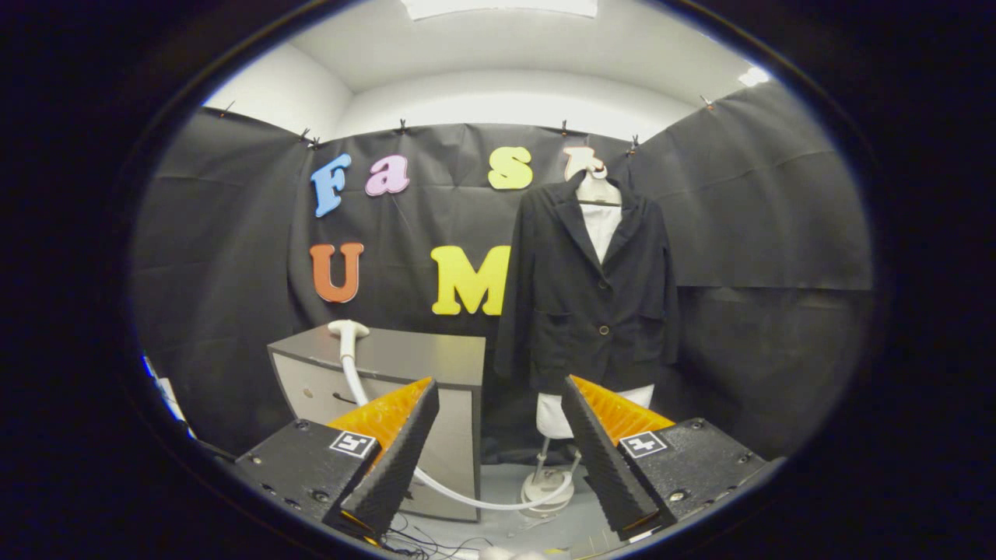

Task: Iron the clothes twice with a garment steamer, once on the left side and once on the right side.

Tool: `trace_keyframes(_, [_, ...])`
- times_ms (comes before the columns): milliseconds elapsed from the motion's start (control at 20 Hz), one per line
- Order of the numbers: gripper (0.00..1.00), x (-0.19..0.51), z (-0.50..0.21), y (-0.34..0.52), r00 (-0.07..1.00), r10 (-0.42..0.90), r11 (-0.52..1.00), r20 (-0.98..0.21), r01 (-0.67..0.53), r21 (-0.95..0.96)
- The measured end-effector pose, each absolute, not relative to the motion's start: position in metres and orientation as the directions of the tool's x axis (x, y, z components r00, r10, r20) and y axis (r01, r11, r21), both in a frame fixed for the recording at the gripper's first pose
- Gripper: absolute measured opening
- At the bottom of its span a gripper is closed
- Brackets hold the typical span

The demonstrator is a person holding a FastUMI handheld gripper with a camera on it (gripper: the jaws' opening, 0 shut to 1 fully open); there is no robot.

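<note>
A black jacket (595,295) hangs buttoned on a white mannequin torso (603,225) with a round stand (547,488), beyond my right finger. The white garment steamer head (348,330) lies on top of a grey cabinet (420,362), beyond my left finger. Its white hose (459,490) runs down the cabinet front and curves across the floor toward the mannequin's base. My gripper (498,404) is open, with nothing between its fingers, well short of both the steamer and the jacket.
The grey cabinet stands left of the mannequin against the black cloth wall. Thin dark cables (424,540) lie on the floor just under the fingers. Pale floor (506,525) spreads between cabinet and mannequin base.
</note>
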State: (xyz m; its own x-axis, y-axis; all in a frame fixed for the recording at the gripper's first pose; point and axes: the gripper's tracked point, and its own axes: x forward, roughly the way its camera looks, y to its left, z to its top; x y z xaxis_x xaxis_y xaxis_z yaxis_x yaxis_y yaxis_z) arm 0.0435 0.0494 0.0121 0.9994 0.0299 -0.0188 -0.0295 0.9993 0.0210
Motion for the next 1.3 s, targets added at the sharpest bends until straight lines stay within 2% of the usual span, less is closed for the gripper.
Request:
trace_keyframes(250, [0.99, 0.096, 0.042, 0.085, 0.994, 0.113, 0.993, -0.002, -0.113, 0.023])
trace_keyframes(700, [0.98, 0.216, 0.064, 0.201, 0.933, 0.359, 0.933, -0.037, -0.36, -0.015])
trace_keyframes(1100, [0.96, 0.309, 0.02, 0.333, 0.806, 0.559, 0.813, -0.194, -0.579, -0.065])
trace_keyframes(1300, [0.87, 0.348, -0.03, 0.379, 0.753, 0.57, 0.782, -0.328, -0.62, -0.066])
